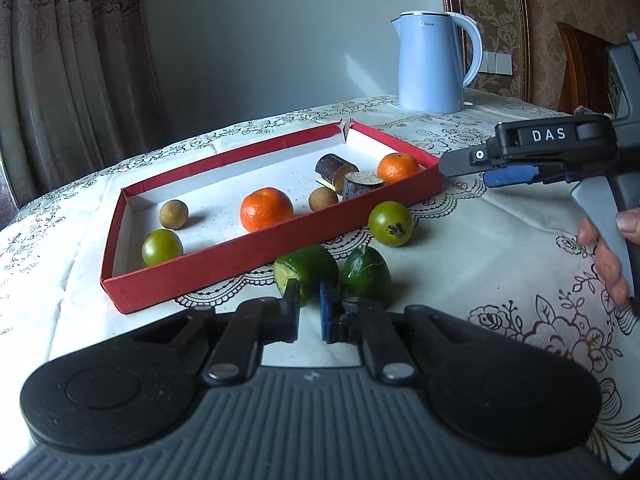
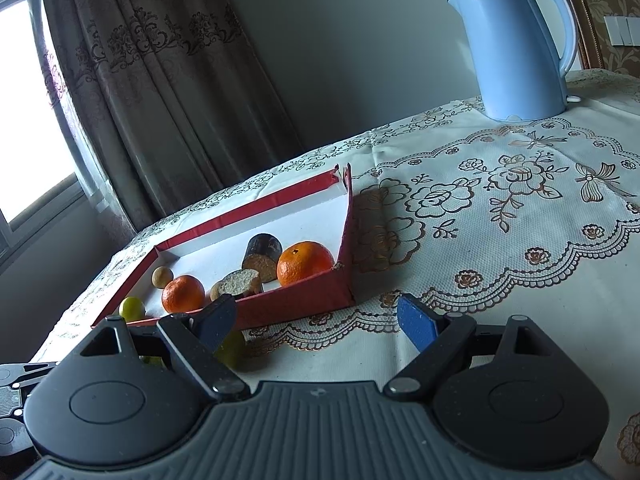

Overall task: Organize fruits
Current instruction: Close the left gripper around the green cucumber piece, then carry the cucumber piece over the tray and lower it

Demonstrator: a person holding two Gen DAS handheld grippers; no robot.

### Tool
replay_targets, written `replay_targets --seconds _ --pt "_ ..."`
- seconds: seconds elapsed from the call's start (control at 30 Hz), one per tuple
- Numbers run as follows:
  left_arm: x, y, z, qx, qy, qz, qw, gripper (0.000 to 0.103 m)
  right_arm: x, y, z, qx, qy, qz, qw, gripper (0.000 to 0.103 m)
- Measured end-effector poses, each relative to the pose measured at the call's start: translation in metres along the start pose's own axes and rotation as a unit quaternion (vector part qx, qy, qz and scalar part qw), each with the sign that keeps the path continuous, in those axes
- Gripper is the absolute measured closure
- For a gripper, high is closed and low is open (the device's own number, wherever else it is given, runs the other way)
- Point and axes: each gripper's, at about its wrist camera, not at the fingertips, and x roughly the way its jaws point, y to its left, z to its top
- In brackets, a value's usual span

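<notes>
Fruits, part sorted. Left wrist view: red box (image 1: pixel 276 236) on the desk (image 1: pixel 460 264) holds two tangerines (image 1: pixel 266 209), two brown longans (image 1: pixel 173 214), one green round fruit (image 1: pixel 162 247) and two dark cut cylinders (image 1: pixel 335 167). Outside, against the near wall: one green round fruit (image 1: pixel 391 224) and two green cut halves (image 1: pixel 308 274), close together. Left tongs (image 1: pixel 309 310) nearly together, holding nothing, tips just before the left half. Halves judged light, firm-skinned, moist on the cut face; take across the rind, not the cut. Right tongs (image 1: pixel 476 170) hover near the box's right corner; from this side, spread not readable.

Right wrist view: right tongs (image 2: pixel 316 320) wide apart, empty, over bare cloth beside the box (image 2: pixel 304 304). Kettle (image 2: pixel 516 48) stands well apart. Box walls low and thin, likely to shift if nudged; open room lies to the right.
</notes>
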Motion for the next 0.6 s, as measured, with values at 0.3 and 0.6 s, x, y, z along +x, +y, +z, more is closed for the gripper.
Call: replay_targets --seconds 0.3,0.6 --pt "0.004 -0.003 0.0 -0.016 0.024 0.021 0.9993 0.044 0.0 0.0 0.0 0.0 0.002 -0.001 1.0 0.015" --pt "0.005 -0.003 0.016 -0.055 -0.005 0.057 0.9969 0.0 -0.001 0.0 0.0 0.001 0.001 0.001 1.0 0.015"
